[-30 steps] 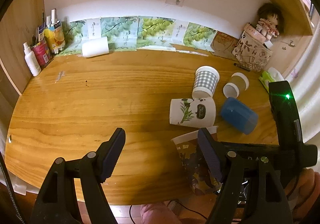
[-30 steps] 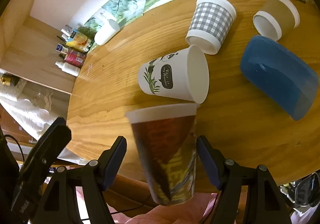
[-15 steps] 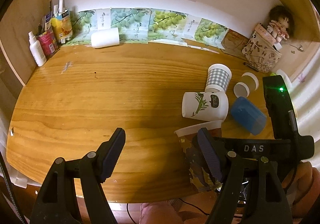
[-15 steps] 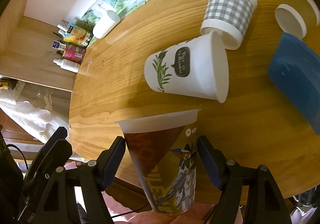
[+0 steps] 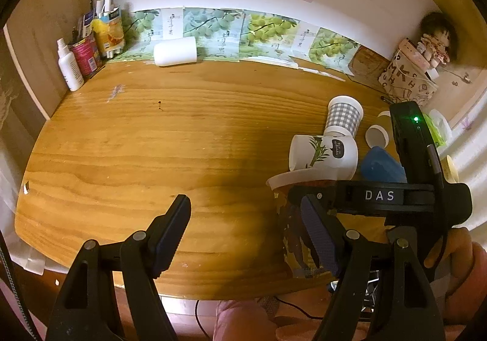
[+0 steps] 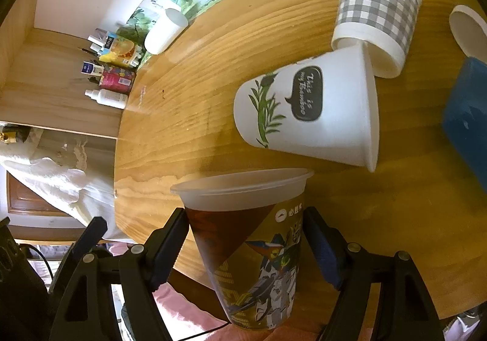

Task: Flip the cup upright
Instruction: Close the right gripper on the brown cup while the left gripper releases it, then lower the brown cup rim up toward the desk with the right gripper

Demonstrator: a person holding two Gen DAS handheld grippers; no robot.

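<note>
- Two grippers are in play; the right gripper (image 6: 245, 245) pinches the printed plastic cup (image 6: 252, 246) about mid-wall, one pad on each side, rim up, at the near edge of the wooden table (image 5: 127, 158). Whether its base rests on the wood or hangs just off the edge cannot be told.
- Thin plastic under a squeeze may buckle; a harder pinch could dent the wall, a looser one could let the tapered cup slide down through the pads.
- Letting go while the base overhangs the near edge would likely drop the cup to the floor, so it seems safer to carry it further onto the table first.
- Left gripper (image 5: 243, 237) hovers empty with fingers spread wide, low over the near table; the right gripper's body crosses just in front of it, so a careless swing by either could knock the held cup.
- Just beyond the rim lies the white bamboo cup (image 6: 307, 116) on its side; pushing forward could bump it and set it rolling.
- Touching that one is the grey checked cup (image 6: 379, 12), with the blue cup (image 6: 465, 116) and a brown cup (image 5: 377, 135) near, all lying down; a nudge may spread through the cluster.
- Far back, a white cup (image 5: 175, 51) lies on its side by the bottles (image 5: 86, 52), well apart and unlikely to be disturbed.
</note>
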